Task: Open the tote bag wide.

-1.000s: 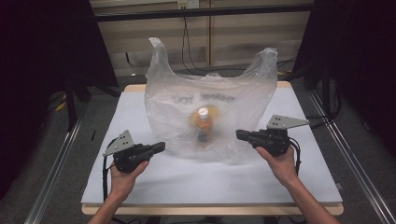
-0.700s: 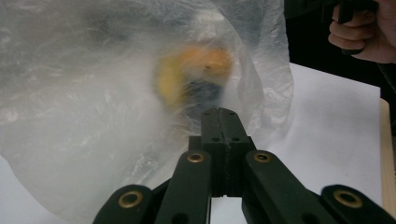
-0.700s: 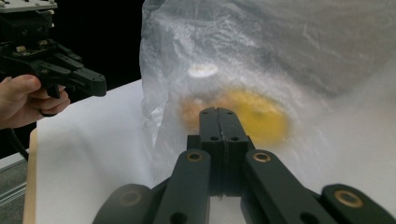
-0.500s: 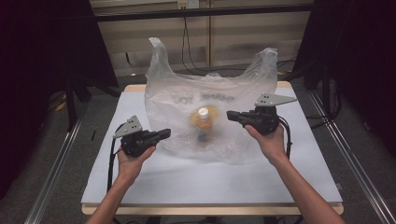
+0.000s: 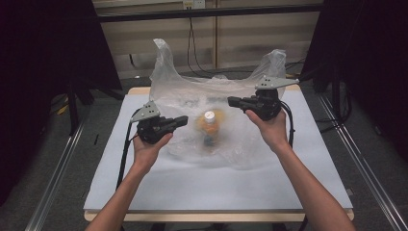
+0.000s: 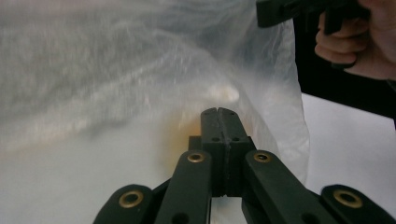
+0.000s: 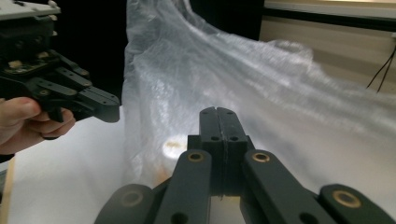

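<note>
Both grippers are clenched on nothing: the left gripper (image 5: 182, 120) and the right gripper (image 5: 233, 101) hover on either side of a clear plastic bag (image 5: 214, 96), probably lining up to take its handles. The bag stands toward the far edge of the white table (image 5: 216, 187), with an orange bottle (image 5: 209, 126) inside. Since a second ago, both hands have lifted and moved farther over the table.
</note>
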A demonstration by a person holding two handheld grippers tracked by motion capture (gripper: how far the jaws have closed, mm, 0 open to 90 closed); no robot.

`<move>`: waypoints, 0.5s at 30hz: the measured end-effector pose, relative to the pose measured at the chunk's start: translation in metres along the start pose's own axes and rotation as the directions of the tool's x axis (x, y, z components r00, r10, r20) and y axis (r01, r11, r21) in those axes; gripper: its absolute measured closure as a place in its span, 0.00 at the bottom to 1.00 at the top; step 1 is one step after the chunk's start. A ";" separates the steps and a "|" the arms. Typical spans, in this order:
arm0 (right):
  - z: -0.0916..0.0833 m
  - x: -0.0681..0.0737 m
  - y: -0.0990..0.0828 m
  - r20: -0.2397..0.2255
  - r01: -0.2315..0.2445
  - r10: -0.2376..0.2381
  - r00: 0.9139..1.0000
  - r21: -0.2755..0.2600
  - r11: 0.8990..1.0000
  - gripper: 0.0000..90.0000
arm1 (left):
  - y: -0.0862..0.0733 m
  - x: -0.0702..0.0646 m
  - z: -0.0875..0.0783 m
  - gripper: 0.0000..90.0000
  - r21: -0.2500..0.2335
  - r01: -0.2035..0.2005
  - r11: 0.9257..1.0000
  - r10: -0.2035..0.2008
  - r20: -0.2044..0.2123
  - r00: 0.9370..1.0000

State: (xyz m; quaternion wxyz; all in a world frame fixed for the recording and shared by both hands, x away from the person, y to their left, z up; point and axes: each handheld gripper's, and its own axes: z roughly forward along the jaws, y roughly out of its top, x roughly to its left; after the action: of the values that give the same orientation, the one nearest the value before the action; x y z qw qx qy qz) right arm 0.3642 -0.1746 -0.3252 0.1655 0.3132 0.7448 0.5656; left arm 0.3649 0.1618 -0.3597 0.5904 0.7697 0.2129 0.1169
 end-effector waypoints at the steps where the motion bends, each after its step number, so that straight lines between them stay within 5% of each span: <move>1: 0.003 -0.003 0.007 0.010 0.000 0.000 1.000 -0.004 1.000 1.00 | 0.007 0.000 0.004 1.00 0.005 -0.010 1.000 0.010 -0.005 1.000; 9: 0.014 -0.008 0.022 0.013 -0.011 0.011 1.000 -0.005 1.000 1.00 | 0.017 0.004 0.022 1.00 0.005 0.000 1.000 0.000 0.008 1.000; 15: 0.024 -0.013 0.025 0.018 -0.028 0.028 0.999 0.003 1.000 1.00 | 0.011 0.000 0.042 1.00 0.053 -0.012 0.999 0.010 0.033 0.999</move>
State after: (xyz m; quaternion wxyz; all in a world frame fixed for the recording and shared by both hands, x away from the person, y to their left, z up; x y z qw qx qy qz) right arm 0.3955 -0.1610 -0.3108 0.1636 0.3288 0.7397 0.5639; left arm 0.3853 0.1231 -0.3611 0.5724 0.7882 0.2020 0.1017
